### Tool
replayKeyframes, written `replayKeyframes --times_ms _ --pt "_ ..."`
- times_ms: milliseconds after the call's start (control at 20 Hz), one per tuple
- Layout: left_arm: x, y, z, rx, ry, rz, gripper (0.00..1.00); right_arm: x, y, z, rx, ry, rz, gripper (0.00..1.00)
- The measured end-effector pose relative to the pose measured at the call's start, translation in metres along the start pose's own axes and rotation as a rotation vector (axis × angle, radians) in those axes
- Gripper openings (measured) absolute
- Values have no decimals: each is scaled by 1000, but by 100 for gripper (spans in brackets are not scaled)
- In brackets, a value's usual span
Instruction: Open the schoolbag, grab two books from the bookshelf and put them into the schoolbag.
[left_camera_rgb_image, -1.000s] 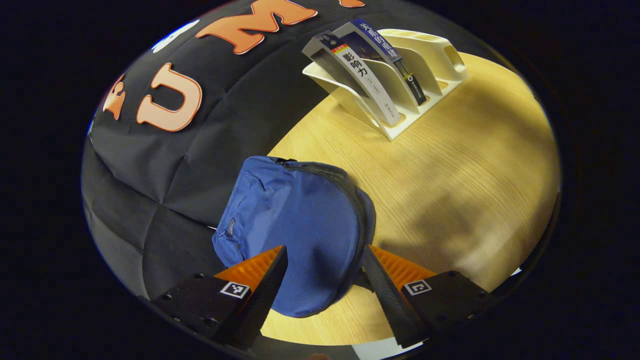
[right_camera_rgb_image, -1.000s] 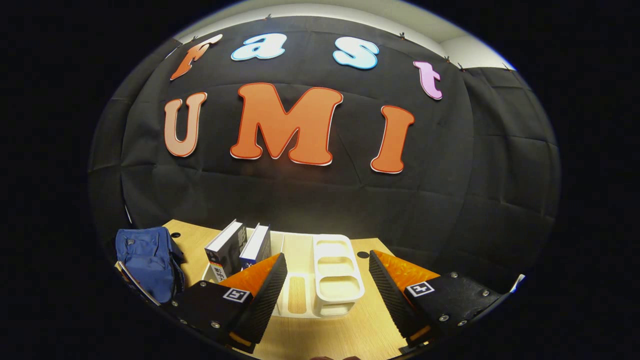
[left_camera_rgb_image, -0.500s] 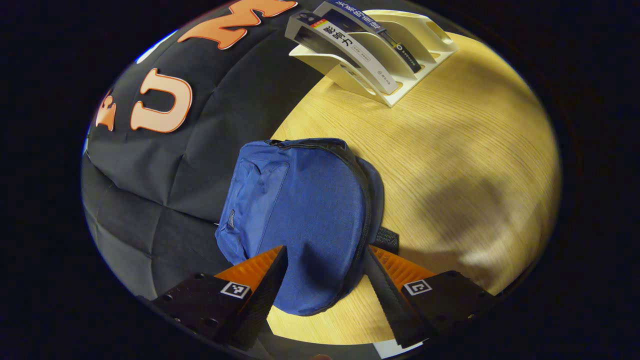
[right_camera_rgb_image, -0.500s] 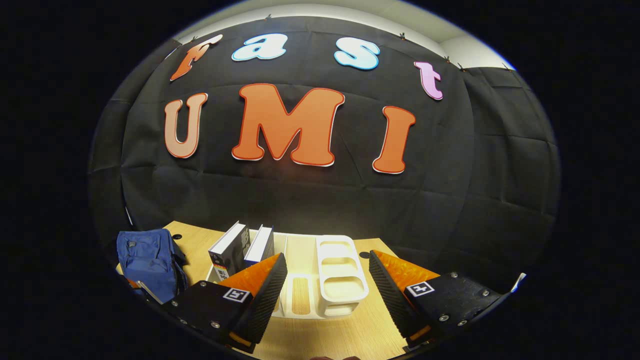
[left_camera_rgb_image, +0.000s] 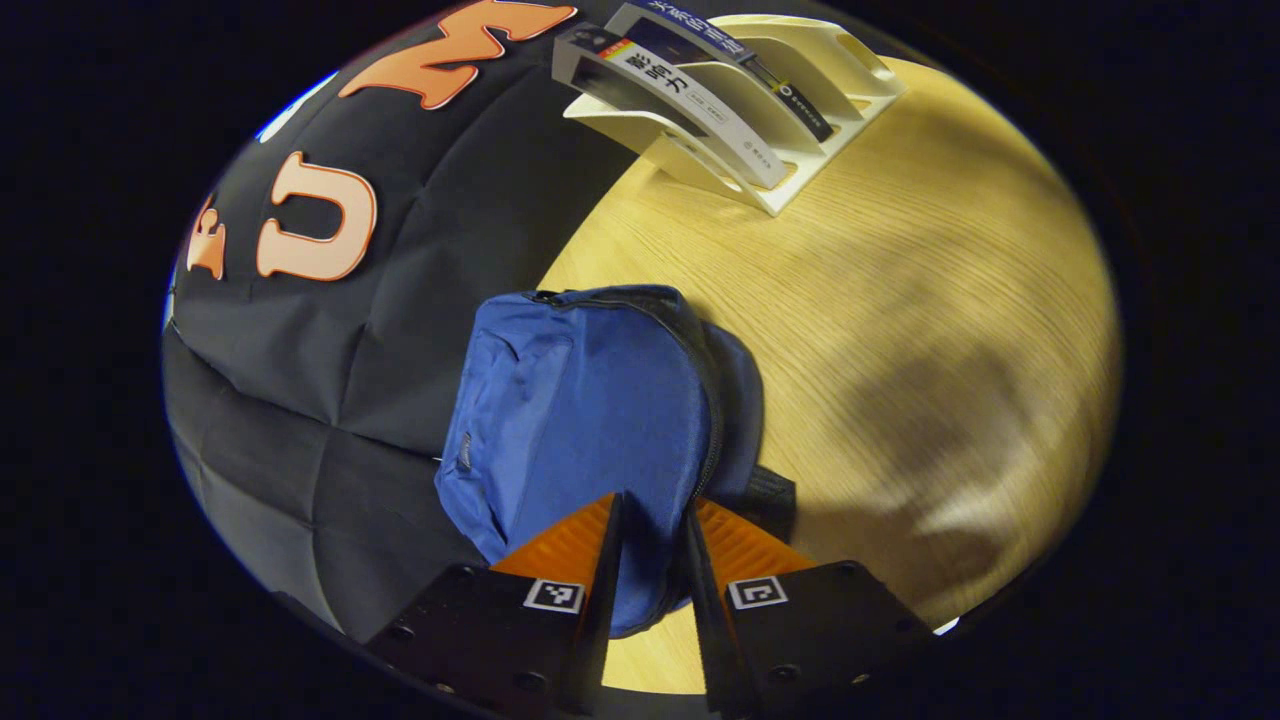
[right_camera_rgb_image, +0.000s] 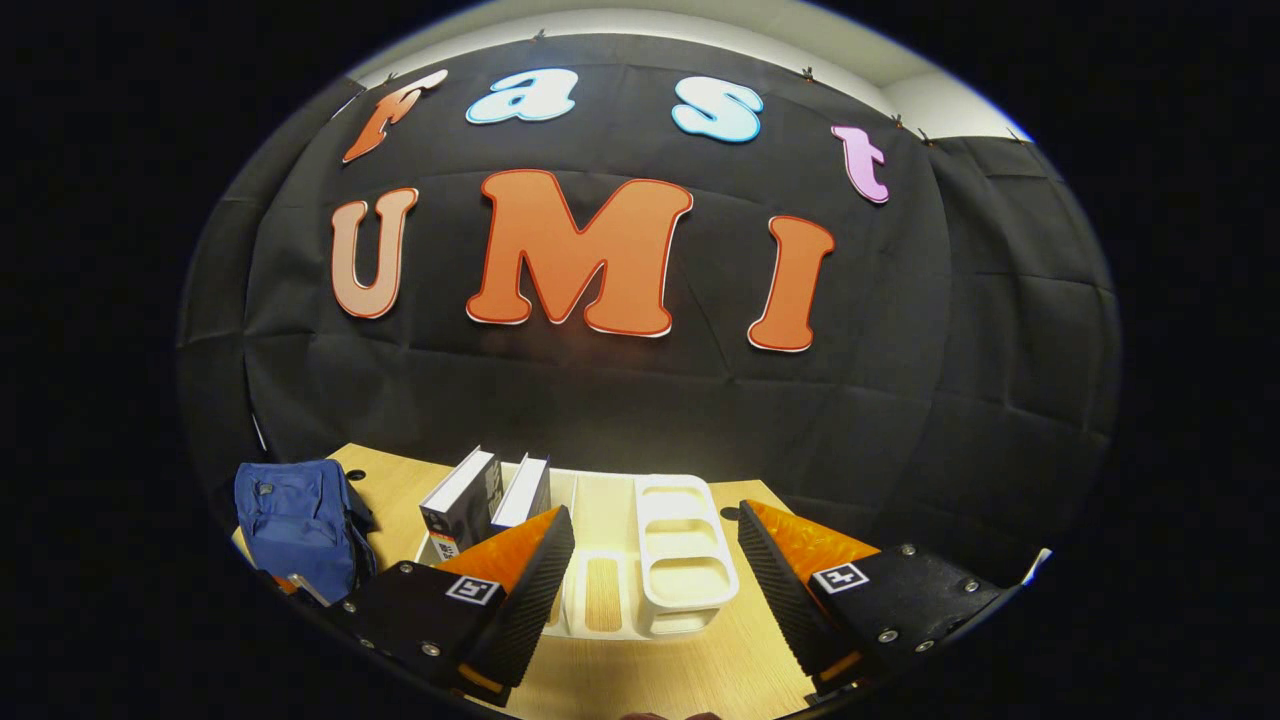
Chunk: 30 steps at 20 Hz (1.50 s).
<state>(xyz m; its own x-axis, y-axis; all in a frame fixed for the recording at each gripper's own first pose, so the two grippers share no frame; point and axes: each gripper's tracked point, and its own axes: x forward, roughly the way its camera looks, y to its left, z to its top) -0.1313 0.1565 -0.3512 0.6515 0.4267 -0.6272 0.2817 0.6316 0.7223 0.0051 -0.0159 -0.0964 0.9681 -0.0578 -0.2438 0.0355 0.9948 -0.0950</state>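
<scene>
A blue schoolbag (left_camera_rgb_image: 585, 410) stands on the wooden table (left_camera_rgb_image: 900, 300) against the black wall, its zipper closed along the rim. My left gripper (left_camera_rgb_image: 651, 502) is shut on the bag's near top edge beside the zipper, with blue fabric pinched between the fingers. At the far end a white bookshelf rack (left_camera_rgb_image: 830, 110) holds two leaning books (left_camera_rgb_image: 690, 100) (left_camera_rgb_image: 735, 55). In the right gripper view my right gripper (right_camera_rgb_image: 655, 510) hangs open over the rack (right_camera_rgb_image: 680, 560), with nothing between its fingers. The two books (right_camera_rgb_image: 462, 498) (right_camera_rgb_image: 525, 490) stand left of it, and the schoolbag (right_camera_rgb_image: 295, 520) sits at far left.
The black cloth wall rises right behind the bag and the rack. Bare tabletop lies between bag and rack in the left gripper view. The rack's right-hand slots (right_camera_rgb_image: 685, 540) hold no books.
My left gripper's fingers have come together from wide open onto the bag's edge. The right gripper has barely moved and stays open.
</scene>
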Motion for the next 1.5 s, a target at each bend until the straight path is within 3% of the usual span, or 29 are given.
replayKeyframes --times_ms 150,350,400,450,650,900,1250,1500 --pt "3 5 1 -26 14 -7 37 1 -1 -1 6 1 -3 97" --pt "9 10 13 14 -10 10 35 0 0 0 8 -3 0 97" --pt "9 13 16 20 -16 14 41 0 0 2 6 -4 1 97" --pt "9 17 20 18 -26 20 27 0 -2 3 5 -8 -4 97" --pt "7 34 27 -28 -39 13 9 -1 -4 6 11 -16 -7 97" --pt "3 47 35 -76 -33 -48 5 -1 5 13 7 -27 16 97" --pt "-9 92 53 -205 -68 -99 5 7 46 27 -19 -11 141 97" --pt "-14 127 66 -240 -88 -120 4 20 91 31 -45 61 271 97"
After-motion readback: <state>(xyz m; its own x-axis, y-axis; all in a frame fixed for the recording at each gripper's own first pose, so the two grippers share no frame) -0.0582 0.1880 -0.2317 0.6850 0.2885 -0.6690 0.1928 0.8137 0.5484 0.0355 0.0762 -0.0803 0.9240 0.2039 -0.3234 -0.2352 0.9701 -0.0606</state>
